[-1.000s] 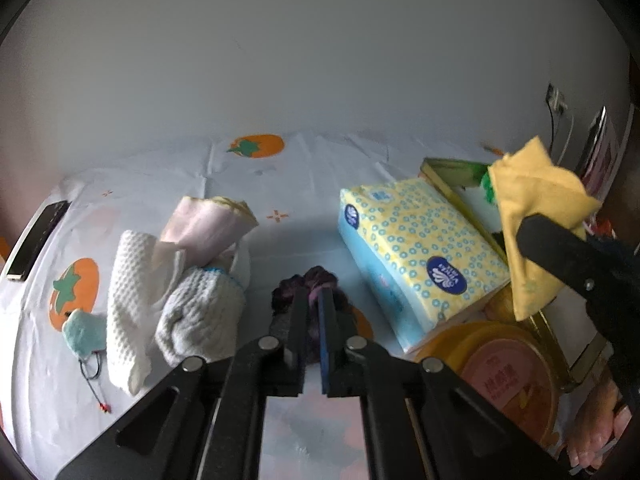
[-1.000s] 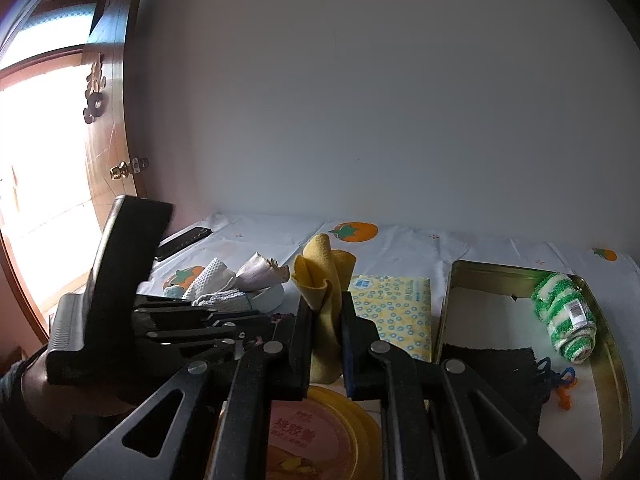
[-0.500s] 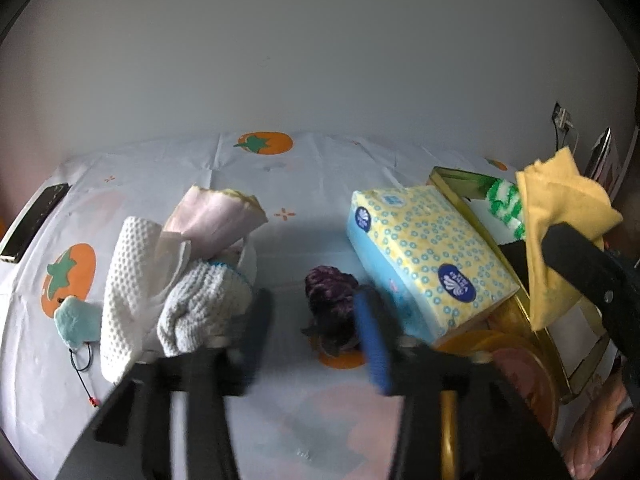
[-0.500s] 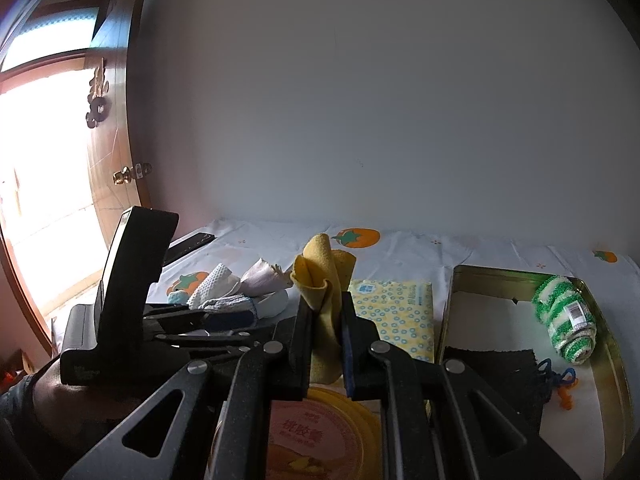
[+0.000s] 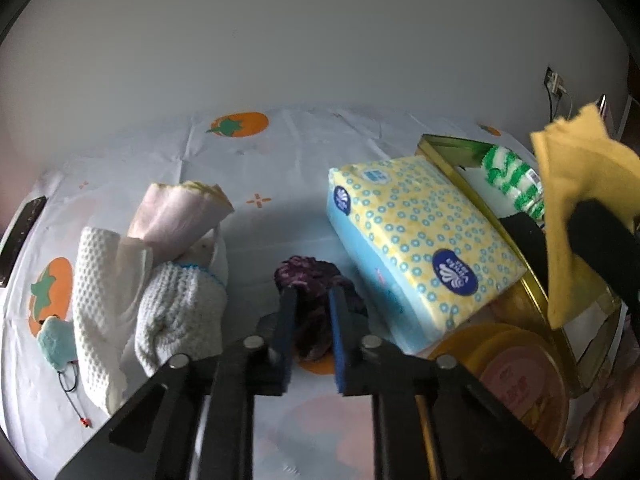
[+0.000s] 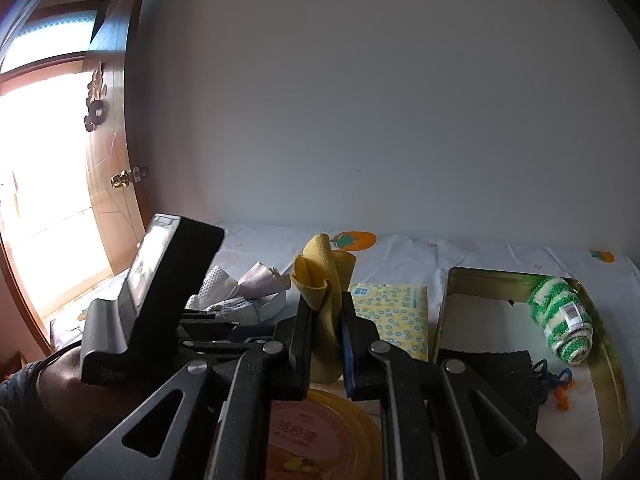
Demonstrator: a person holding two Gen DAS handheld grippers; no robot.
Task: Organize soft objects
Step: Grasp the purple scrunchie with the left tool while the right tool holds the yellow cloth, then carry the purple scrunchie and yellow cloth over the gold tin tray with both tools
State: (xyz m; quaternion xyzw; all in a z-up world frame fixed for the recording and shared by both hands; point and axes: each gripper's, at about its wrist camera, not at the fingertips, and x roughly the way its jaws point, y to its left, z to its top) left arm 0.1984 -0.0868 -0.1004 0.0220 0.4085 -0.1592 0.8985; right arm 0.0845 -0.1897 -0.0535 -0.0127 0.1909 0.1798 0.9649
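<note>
With its jaws pinched on the purple scrunchie (image 5: 308, 284) lying on the tablecloth (image 5: 280, 168), my left gripper (image 5: 310, 316) readies a lift; my right gripper (image 6: 325, 332) clamps the yellow cloth (image 6: 322, 276) aloft, presumably bound for the gold tray (image 6: 452, 280) beyond.

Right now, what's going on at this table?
A person is sorting soft items with two handheld tools. The left tool is shut on a dark purple crumpled fabric piece lying on the persimmon-print tablecloth, beside a yellow-and-blue tissue pack. The right tool holds a folded yellow cloth upright, near the gold metal tray. The tray already holds a green-and-white striped rolled towel.
</note>
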